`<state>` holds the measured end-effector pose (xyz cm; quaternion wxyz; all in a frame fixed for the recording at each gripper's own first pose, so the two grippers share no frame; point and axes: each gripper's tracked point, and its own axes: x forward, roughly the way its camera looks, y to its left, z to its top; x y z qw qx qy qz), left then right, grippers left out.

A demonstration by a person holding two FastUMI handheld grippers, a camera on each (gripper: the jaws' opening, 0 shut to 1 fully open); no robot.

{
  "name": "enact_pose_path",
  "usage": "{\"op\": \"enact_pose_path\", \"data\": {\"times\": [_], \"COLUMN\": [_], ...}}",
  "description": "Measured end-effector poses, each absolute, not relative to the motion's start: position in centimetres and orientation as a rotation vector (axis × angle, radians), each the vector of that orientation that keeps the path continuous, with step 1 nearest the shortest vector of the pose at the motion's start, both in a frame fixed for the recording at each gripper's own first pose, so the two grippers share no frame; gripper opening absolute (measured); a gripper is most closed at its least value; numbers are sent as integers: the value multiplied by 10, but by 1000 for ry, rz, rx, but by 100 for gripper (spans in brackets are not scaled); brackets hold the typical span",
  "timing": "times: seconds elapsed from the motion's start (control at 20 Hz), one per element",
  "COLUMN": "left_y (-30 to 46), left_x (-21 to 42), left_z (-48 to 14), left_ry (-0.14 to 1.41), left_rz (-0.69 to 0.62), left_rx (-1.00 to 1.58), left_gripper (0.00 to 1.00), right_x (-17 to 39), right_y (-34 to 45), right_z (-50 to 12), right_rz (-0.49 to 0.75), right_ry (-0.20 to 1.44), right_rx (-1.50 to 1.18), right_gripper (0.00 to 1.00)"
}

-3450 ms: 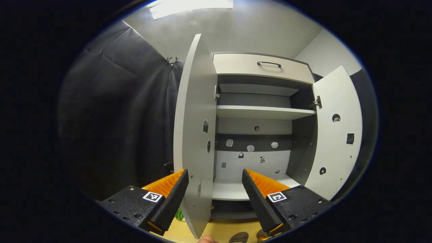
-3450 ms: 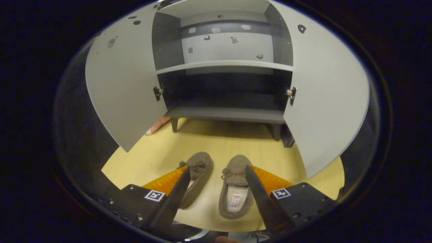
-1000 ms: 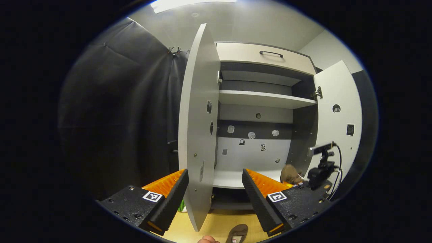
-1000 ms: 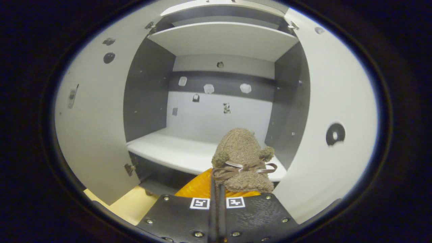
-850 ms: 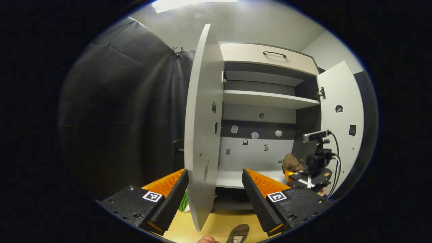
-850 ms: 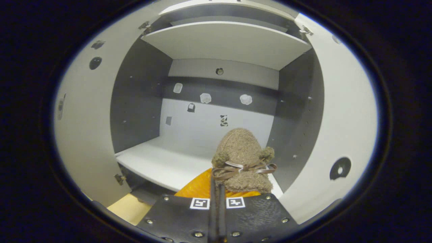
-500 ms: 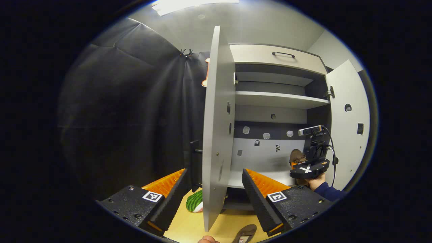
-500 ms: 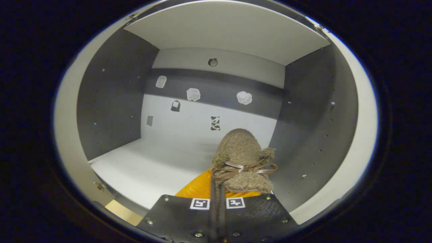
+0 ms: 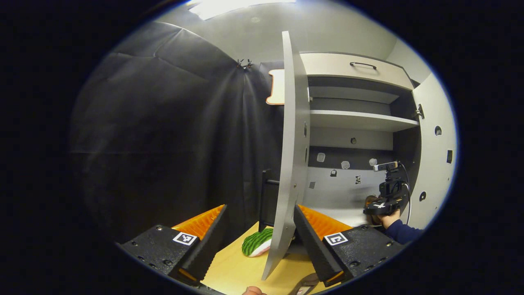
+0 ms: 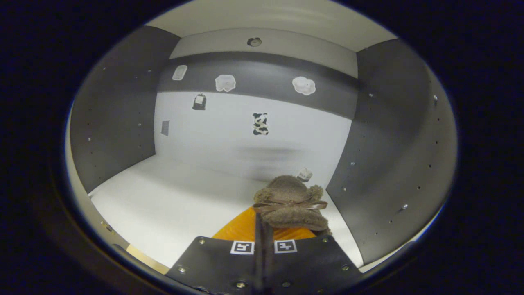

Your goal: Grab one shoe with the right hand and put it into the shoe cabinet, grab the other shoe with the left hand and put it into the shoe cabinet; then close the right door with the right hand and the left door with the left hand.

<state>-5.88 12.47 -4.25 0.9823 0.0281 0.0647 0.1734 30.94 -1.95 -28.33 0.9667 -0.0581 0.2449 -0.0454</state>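
Right gripper view looks into the shoe cabinet (image 10: 123,123) from close up: dark side walls, a pale back panel with small stickers (image 10: 260,123) on it, and a white shelf (image 10: 163,196) running across the lower half. The right hand-held gripper (image 10: 264,223) has its two fingers brought together with hardly any gap, and they pinch the near edge of a brown fuzzy slipper (image 10: 290,200) with a thin ribbon bow. The slipper points into the compartment, at the right end of the shelf beside the dark right wall; whether its sole touches the shelf cannot be told.

Left gripper view takes in the cabinet from farther back and to one side. The left hand-held gripper (image 9: 260,225) is spread wide and holds nothing; the lower edge of the open left door (image 9: 290,155), seen almost edge-on, falls between its fingers in the picture, though whether it touches either finger cannot be told. The right door (image 9: 436,164) stands open too. Deep in the middle compartment the right hand-held gripper shows again, held by a hand (image 9: 387,221) in a dark blue sleeve (image 9: 403,233), with the brown slipper at its front. On the yellow wooden floor (image 9: 233,268) lie a green striped object (image 9: 256,246) near the cabinet's foot and, at the bottom edge of the picture, part of the other slipper (image 9: 305,284)
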Motion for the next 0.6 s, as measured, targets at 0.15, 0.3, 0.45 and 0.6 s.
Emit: {"op": "enact_pose_path", "data": {"times": [0.15, 0.3, 0.45, 0.6], "left_y": [121, 110, 96, 83], "left_x": [-58, -54, -49, -47], "left_z": [-42, -42, -44, -45], "left_ry": [133, 128, 132, 134], "left_rz": [337, 299, 251, 207], "left_rx": [66, 67, 68, 76], "left_gripper": [97, 97, 97, 97], "right_x": [308, 301, 288, 272], "right_y": [-20, -13, -4, -1], "right_z": [-286, -284, -285, -268], "right_rz": [-94, -61, -10, 22], "right_ry": [508, 520, 553, 558], "right_rx": [-122, -116, -112, -87], "right_gripper": [15, 29, 52, 84]}}
